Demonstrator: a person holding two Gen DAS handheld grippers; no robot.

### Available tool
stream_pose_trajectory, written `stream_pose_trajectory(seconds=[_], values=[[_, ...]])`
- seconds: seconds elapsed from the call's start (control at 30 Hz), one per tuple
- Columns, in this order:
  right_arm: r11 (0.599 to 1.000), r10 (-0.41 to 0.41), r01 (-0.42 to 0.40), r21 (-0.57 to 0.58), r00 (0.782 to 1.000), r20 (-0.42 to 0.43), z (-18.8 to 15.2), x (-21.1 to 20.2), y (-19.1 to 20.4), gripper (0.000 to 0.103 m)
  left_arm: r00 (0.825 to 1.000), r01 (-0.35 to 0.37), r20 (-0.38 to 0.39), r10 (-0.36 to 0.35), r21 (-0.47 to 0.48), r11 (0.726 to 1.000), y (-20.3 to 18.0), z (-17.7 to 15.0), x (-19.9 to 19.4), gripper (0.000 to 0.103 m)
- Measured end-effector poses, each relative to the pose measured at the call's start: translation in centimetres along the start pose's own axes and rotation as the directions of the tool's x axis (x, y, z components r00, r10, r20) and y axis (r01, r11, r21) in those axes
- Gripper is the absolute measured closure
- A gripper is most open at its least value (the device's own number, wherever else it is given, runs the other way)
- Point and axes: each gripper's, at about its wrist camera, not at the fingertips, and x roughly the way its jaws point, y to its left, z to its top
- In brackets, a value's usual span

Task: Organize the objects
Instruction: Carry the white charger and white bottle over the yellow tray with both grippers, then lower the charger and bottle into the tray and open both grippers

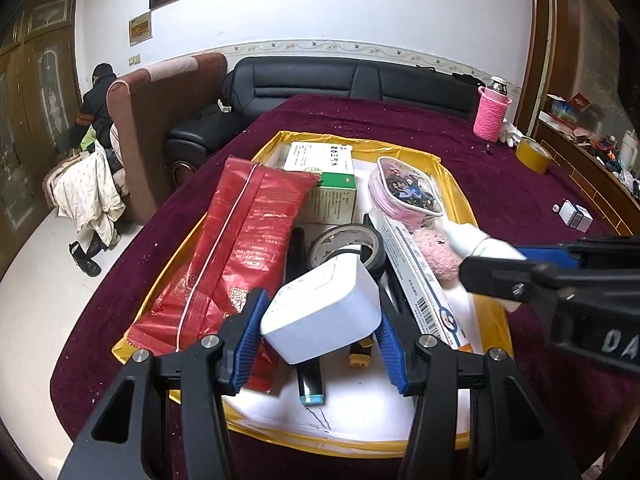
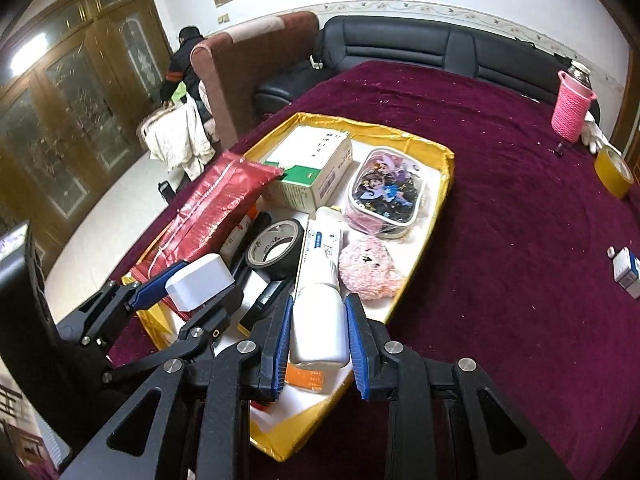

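Left gripper (image 1: 320, 330) pinches a white box (image 1: 320, 312), right gripper (image 2: 318, 344) a white bottle (image 2: 318, 324); both hide stuff in the yellow tray (image 2: 448, 160) below.

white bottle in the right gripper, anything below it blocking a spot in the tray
Yes. The white bottle hangs over the toothpaste box, with the pink plush beside it in the yellow tray.

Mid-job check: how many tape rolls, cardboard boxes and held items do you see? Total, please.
Tape rolls: 2 (black tape roll, yellow tape roll)
Cardboard boxes: 3 (green-and-white box, long white box, small blue-and-white box)
Held items: 2 (white block in left gripper, white bottle in right gripper)
Total: 7
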Motion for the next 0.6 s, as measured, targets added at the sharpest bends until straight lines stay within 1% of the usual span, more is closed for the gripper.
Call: stream_pose_trajectory(seconds=[0.13,0.3,0.57,0.6], values=[[1.000,-0.005,0.005,-0.007,1.000,-0.020,0.0,1.3,0.5,0.074,1.000,0.018,0.014,-0.018,-0.013,1.000,0.4,0.0,-0.1,0.051],[1.000,-0.003,0.003,-0.009,1.000,-0.024,0.1,2.1,0.6,0.074,1.000,0.025,0.019,-0.025,-0.009,1.000,0.5,0.0,0.0,0.051],[1.000,-0.008,0.008,0.009,1.000,-0.024,0.3,2.6,0.4,0.074,0.999,-0.002,0.038,0.001,0.016,1.000,0.2,0.3,0.3,0.051],[1.000,-0.009,0.010,0.013,1.000,-0.025,0.4,2.8,0.2,0.074,0.999,-0.002,0.039,0.002,0.015,1.000,0.2,0.3,0.3,0.050]])
